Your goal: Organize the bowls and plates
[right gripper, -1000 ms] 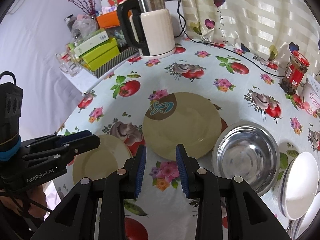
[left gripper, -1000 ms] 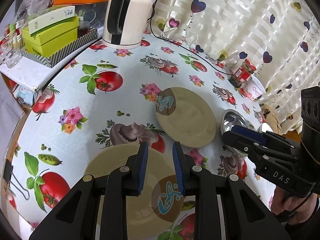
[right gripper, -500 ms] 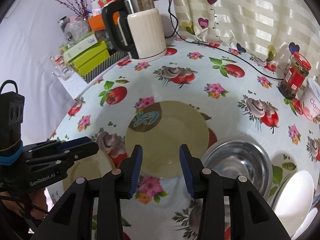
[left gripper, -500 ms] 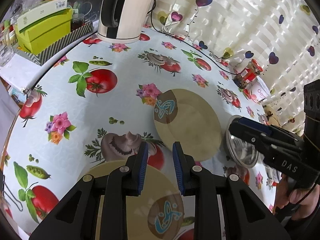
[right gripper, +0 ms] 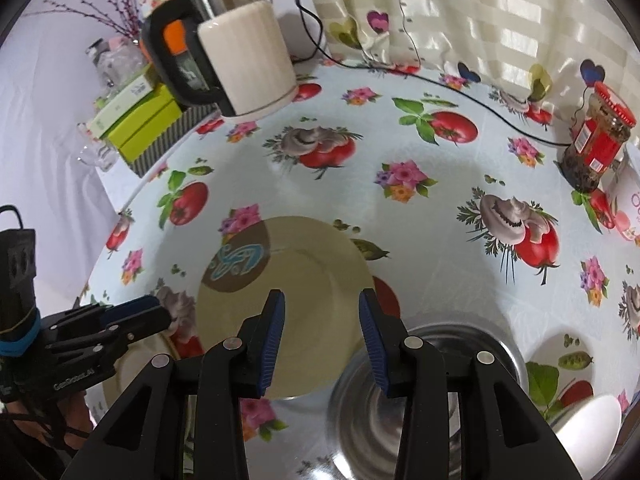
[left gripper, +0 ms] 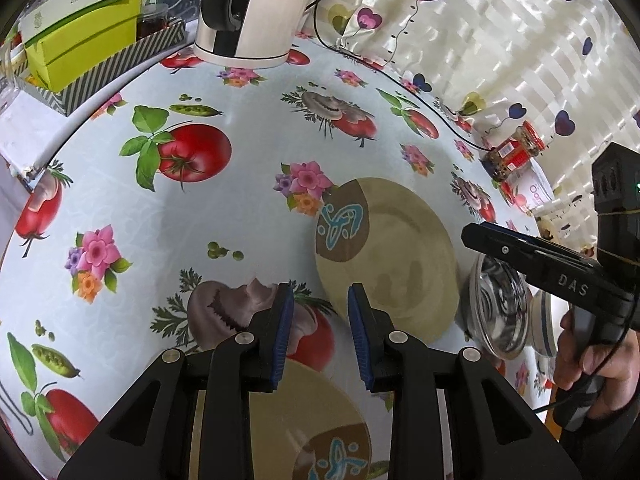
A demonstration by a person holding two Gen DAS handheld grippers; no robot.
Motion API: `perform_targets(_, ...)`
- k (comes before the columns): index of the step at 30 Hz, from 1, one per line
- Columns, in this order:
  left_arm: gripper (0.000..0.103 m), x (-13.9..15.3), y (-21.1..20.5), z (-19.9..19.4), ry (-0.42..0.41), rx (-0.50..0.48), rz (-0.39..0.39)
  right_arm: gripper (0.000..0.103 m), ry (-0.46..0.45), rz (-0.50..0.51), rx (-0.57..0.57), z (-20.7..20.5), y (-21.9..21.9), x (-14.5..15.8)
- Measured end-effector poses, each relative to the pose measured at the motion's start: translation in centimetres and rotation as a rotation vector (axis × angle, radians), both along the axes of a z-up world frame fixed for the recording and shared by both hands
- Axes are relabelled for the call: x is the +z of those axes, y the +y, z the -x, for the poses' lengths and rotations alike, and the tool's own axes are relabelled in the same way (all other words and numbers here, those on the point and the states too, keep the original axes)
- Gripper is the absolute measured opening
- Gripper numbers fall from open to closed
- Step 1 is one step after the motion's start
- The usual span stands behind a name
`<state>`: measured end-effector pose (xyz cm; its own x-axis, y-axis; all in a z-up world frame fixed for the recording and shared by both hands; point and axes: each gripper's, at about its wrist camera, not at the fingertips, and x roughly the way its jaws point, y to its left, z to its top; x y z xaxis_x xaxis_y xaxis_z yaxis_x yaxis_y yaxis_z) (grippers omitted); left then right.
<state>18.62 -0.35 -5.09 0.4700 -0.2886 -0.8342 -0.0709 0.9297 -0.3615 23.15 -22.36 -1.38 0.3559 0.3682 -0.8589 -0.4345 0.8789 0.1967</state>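
We see two beige plates on the surface point(left gripper: 248, 208), which wears a cloth printed with tomatoes, mushrooms and flowers. The far plate point(left gripper: 396, 264) lies flat near the middle; the near plate point(left gripper: 312, 408) lies flat at the near edge, partly hidden under our left gripper point(left gripper: 320, 336). Each plate carries a brown patch with a blue mark.

Left gripper: jaws are opening, nothing between them. Through the gap we see bare cloth and the far rim of the near plate. No contact with either plate that we can make out.

Right gripper point(right gripper: 322, 340): jaws part-open, empty. It hangs over the near right part of the far plate, with the steel bowl point(right gripper: 420, 412) just below and right of it. The bowl sits just beside the far plate's right rim; whether they touch we cannot tell. A white bowl point(right gripper: 588, 436) lies right of the steel one, at the frame edge.

Around: a white kettle point(right gripper: 244, 60) stands at the far left of the surface, its black cord point(right gripper: 472, 100) running right along the far edge by the heart-print curtain point(right gripper: 460, 12). A red-lidded jar point(right gripper: 596, 140) and a white tub point(right gripper: 632, 208) stand far right. Green boxes point(left gripper: 80, 48) in a striped tray sit off the left edge.

Nothing lies between the two plates but cloth.
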Motion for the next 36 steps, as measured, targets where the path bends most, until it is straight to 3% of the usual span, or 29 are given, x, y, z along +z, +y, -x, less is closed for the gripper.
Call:
perform_targets(20,0.029,-2.8,-0.5,-2.2,0.098,-0.002,0.051,0.038,0.153,0.065,0.037,-4.8,0.3,-4.3)
perform_targets(29,0.029,-2.8,-1.3,-2.2,0.089,-0.03,0.053,0.035,0.169,0.093,0.066,-5.3,0.8,-4.9)
perform_targets(32,0.027,-2.5,-1.5,-2.1,0.076,-0.035,0.046,0.029,0.18,0.088,0.073,-5.5,0.9,-5.1)
perform_targets(36,0.025,-2.5,-1.4,-2.2,0.071,-0.028,0.041,0.028,0.175,0.078,0.069,-5.5,0.9,-5.1)
